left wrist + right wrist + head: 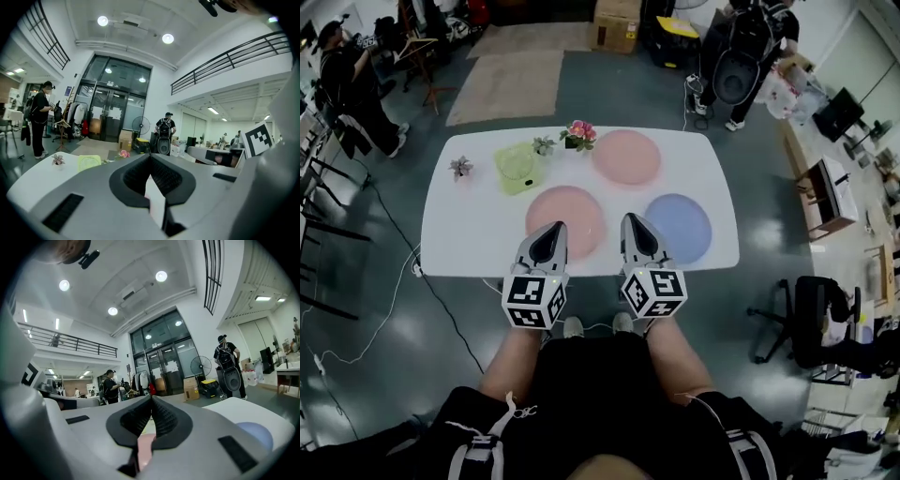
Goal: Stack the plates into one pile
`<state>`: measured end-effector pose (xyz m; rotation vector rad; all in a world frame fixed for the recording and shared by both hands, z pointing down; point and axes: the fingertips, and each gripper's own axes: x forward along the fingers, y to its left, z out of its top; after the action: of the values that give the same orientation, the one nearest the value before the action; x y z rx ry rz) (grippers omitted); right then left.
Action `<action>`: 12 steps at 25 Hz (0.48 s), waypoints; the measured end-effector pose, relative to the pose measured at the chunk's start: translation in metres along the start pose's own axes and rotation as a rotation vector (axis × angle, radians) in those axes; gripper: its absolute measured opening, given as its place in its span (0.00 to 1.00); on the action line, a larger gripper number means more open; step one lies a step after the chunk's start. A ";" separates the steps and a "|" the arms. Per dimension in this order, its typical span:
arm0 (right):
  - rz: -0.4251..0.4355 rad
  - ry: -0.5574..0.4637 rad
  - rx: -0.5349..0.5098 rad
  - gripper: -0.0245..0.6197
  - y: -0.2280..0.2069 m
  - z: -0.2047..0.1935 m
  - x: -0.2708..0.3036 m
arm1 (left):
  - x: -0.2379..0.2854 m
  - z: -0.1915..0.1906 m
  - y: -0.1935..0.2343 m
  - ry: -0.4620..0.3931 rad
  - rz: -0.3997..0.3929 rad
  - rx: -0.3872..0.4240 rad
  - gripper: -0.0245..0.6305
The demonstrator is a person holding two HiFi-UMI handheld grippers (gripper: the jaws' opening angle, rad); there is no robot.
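Observation:
Three plates lie apart on the white table (469, 253): a pink plate (625, 157) at the back right, a second pink plate (572, 214) at the front middle, and a blue plate (678, 228) at the front right. My left gripper (549, 232) hovers over the near rim of the front pink plate, shut and holding nothing. My right gripper (636, 225) sits between the front pink plate and the blue plate, also shut and holding nothing. In the right gripper view the blue plate (255, 434) shows at the lower right. In both gripper views the jaws meet at the tip.
A pale green square object (517, 167), a pot of pink flowers (578, 135) and two small plants (461, 167) stand at the table's back left. Two people (347, 84) stand beyond the table. An office chair (806, 319) is at the right, and cables lie on the floor.

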<state>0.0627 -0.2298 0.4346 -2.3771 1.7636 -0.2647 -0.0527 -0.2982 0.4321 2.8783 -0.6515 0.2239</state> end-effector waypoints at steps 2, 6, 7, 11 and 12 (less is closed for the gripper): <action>0.017 0.014 0.011 0.06 -0.011 0.000 0.014 | 0.009 0.000 0.004 0.003 0.035 -0.006 0.06; 0.071 0.042 0.015 0.07 -0.025 -0.003 0.043 | 0.019 0.005 0.011 -0.005 0.110 -0.013 0.06; 0.085 0.054 0.017 0.16 -0.027 -0.006 0.052 | 0.022 0.005 0.013 -0.008 0.126 -0.014 0.06; 0.122 0.124 0.026 0.34 -0.035 -0.024 0.076 | 0.025 0.006 0.019 -0.010 0.191 -0.024 0.06; 0.129 0.145 0.025 0.34 -0.037 -0.031 0.080 | 0.024 0.006 0.020 -0.009 0.207 -0.026 0.06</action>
<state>0.1120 -0.2972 0.4768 -2.2675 1.9549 -0.4492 -0.0392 -0.3273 0.4340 2.7874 -0.9471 0.2292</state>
